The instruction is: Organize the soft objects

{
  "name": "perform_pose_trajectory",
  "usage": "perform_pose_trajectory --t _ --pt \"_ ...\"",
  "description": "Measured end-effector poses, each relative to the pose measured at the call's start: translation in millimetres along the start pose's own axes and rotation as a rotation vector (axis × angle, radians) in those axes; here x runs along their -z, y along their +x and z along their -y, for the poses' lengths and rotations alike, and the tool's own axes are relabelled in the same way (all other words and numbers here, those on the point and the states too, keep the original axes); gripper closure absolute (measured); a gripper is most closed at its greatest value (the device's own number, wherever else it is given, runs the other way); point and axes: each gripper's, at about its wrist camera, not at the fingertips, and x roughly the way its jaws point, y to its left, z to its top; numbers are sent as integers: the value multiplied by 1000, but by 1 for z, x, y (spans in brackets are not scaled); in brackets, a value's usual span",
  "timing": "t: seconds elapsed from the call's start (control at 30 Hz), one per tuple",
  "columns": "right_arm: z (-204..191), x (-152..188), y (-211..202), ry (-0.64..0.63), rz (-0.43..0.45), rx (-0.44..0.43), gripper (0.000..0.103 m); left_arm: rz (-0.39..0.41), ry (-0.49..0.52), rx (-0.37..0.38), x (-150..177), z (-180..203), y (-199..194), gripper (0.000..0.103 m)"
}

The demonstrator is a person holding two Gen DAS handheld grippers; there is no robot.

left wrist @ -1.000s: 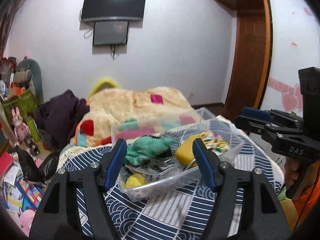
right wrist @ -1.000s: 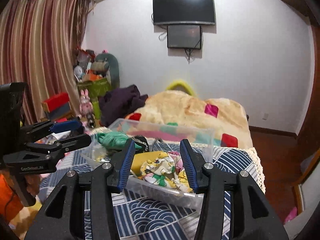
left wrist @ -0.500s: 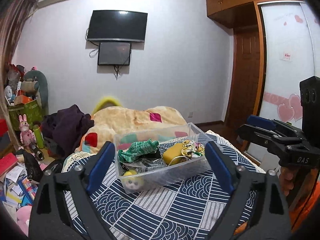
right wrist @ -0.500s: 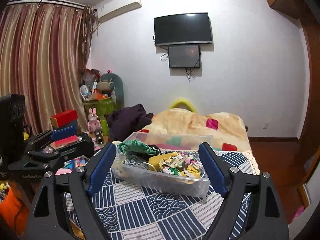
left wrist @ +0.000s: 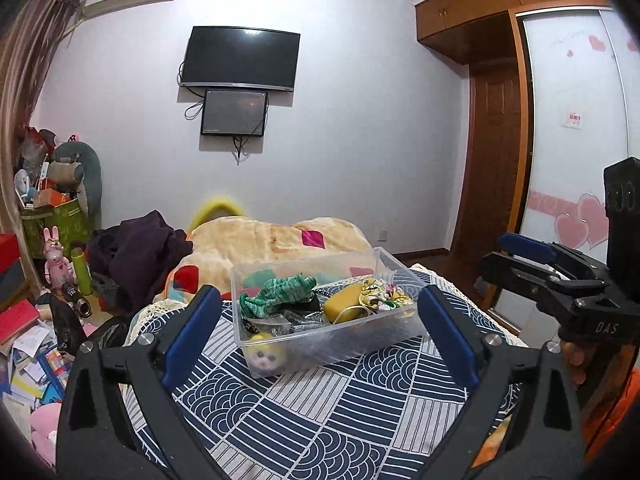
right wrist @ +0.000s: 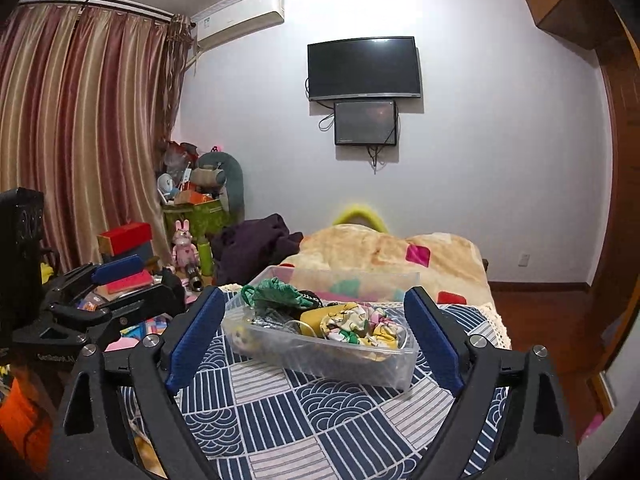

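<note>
A clear plastic bin (left wrist: 404, 270) stands on a blue-and-white patterned cloth (left wrist: 320, 408). It holds a green knitted piece (left wrist: 276, 292), a yellow pouch (left wrist: 344, 306), a floral fabric piece (left wrist: 380, 294) and a small yellow plush face (left wrist: 264, 356). The bin also shows in the right wrist view (right wrist: 332, 360). My left gripper (left wrist: 320, 344) is open and empty, held back from the bin. My right gripper (right wrist: 316, 340) is open and empty, also short of the bin. Each gripper shows from the side in the other's view.
A beige quilt with coloured patches (left wrist: 276, 240) lies on the bed behind the bin. A dark garment (left wrist: 136, 248) is heaped to its left. Toys, boxes and papers (left wrist: 36, 312) clutter the floor at left. A wardrobe (left wrist: 576, 160) stands at right.
Both grippers have pulled back and up from the bin, and their jaws have spread wider. The bin now looks smaller and farther away in both views.
</note>
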Motion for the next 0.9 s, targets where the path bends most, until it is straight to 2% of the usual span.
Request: perform_pose_trajectory --t 0.9 --pt "1 3 -3 15 -4 2 11 1 21 -9 2 4 0 3"
